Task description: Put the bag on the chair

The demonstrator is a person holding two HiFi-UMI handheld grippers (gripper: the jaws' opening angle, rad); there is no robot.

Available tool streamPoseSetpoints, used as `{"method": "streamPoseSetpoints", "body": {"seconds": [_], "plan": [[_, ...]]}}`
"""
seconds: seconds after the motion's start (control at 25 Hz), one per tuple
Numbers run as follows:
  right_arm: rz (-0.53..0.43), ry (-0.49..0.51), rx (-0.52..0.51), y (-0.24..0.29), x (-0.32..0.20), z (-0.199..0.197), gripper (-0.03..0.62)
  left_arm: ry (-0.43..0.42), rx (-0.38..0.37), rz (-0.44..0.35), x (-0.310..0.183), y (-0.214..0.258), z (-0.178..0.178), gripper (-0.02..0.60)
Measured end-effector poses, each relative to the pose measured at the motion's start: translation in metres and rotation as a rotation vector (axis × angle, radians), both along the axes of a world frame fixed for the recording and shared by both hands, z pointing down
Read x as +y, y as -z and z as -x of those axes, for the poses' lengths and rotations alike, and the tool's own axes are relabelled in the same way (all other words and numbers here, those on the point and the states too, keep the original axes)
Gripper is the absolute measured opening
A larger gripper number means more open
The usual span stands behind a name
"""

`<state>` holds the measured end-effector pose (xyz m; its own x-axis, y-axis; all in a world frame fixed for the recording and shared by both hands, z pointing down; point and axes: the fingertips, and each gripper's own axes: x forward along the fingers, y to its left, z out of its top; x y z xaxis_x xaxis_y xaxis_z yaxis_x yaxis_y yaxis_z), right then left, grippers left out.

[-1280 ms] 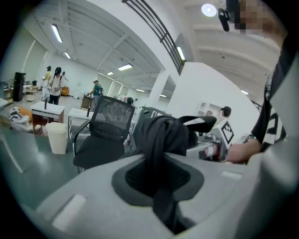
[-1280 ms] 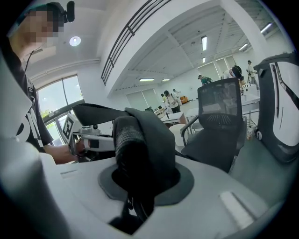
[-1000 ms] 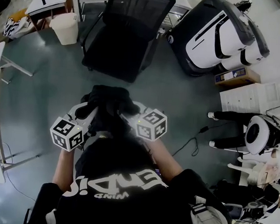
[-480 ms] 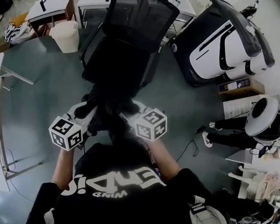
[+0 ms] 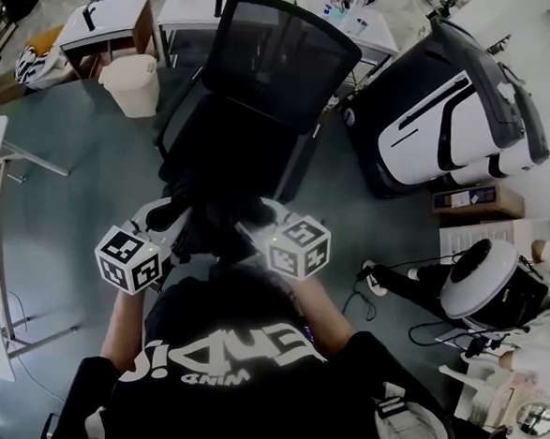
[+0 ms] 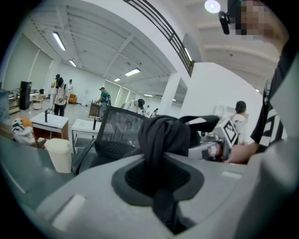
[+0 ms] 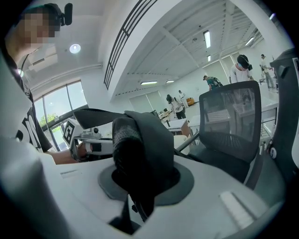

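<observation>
Black fabric bag hangs bunched at frame centre, just below the black mesh office chair, with the left tool and right tool each clamped on its cloth.

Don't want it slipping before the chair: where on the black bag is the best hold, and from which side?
Its bunched upper fabric, one fold per side, as now: the left tongs are shut on a left fold of the bag, the right tongs on a right fold. The bag is soft and spans both, so two side grips likely keep it level for the chair ahead.
</observation>
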<state>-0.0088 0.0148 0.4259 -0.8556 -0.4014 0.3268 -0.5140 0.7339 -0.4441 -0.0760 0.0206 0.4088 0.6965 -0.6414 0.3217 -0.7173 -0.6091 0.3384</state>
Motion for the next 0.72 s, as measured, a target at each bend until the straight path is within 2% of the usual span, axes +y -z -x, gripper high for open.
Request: {"method": "streamPoseSetpoints", "body": {"seconds": [0.48, 0.72], "plan": [[0.013, -0.033, -0.011, 0.011, -0.101, -0.016, 0.071, 0.003, -0.007, -0.017, -0.104, 0.011, -0.016, 0.055], [0.019, -0.065, -0.002, 0.010, -0.150, -0.012, 0.071, -0.040, 0.000, -0.006, -0.154, 0.010, -0.011, 0.055]]}}
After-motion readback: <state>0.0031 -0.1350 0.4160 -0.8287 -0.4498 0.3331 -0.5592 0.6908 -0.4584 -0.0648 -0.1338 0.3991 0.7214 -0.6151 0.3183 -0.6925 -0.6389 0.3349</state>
